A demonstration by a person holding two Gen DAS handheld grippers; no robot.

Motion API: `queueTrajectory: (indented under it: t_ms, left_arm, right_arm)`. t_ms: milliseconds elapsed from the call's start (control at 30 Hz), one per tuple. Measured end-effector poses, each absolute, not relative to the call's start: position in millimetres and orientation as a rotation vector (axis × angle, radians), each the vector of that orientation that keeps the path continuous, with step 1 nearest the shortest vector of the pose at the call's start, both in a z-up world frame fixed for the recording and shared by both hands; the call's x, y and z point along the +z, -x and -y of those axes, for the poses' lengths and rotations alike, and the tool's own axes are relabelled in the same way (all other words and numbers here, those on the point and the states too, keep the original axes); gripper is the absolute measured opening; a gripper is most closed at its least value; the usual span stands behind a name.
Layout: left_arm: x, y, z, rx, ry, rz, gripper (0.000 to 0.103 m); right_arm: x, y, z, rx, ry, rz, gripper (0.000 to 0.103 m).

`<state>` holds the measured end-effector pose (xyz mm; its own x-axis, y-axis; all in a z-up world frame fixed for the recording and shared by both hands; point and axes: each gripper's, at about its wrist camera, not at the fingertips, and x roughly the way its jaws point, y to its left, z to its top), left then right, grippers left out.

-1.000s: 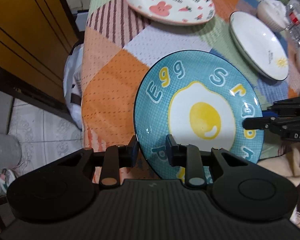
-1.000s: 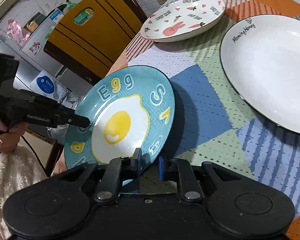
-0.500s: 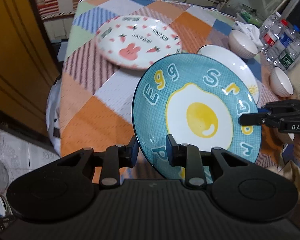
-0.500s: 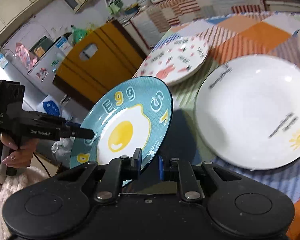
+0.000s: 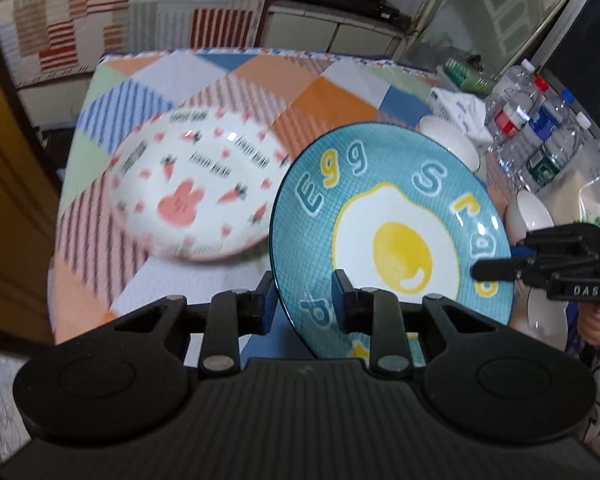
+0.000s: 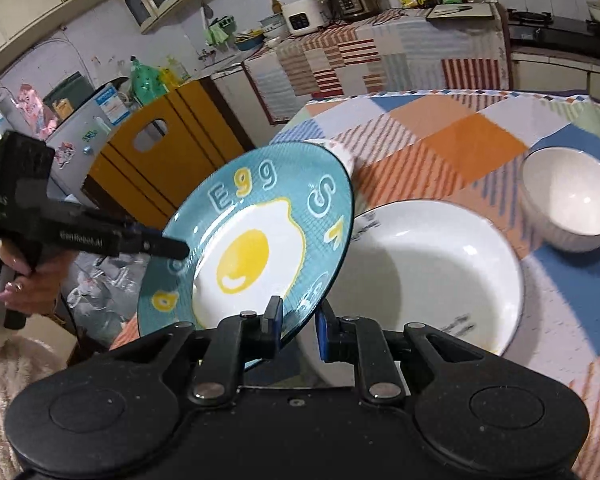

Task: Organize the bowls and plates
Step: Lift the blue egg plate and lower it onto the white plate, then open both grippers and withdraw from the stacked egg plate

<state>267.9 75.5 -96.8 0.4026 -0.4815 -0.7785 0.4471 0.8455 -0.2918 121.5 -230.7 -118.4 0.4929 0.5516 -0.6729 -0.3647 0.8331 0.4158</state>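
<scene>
Patchwork tablecloth [image 5: 332,92], egg plate [image 5: 396,236] gripped, both tools

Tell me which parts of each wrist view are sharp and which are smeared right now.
Left wrist view: the egg plate and left gripper are crisp; the bunny plate and tablecloth are motion-blurred. Right wrist view: the egg plate and right gripper are sharp; the white plate and white bowl are slightly soft, with fisheye bending at the edges.

My left wrist camera looks steeply down along its fingers, close behind the near-left rim of the egg plate [image 5: 392,236]. My right wrist camera faces that plate [image 6: 252,248] from its near-right rim. Both views share it.
</scene>
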Motion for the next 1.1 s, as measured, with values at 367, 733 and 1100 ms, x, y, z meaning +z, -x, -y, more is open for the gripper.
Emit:
queueTrajectory:
  t_ms: [367, 733, 1100]
  left_arm:
    - [-121, -303, -17, -0.651, 0.05, -1.068, 0.026]
    - [-152, -312, 15, -0.617, -0.061, -1.166, 0.026]
    - [-169, -310, 28, -0.59, -0.1, -1.248, 0.027]
  right_arm:
    - [-132, -133, 281, 0.453, -0.286, -0.946, 0.022]
    - [-159, -138, 295, 0.38, -0.314, -1.021, 0.022]
    - [-163, -151, 283, 0.286, -0.244, -1.134, 0.024]
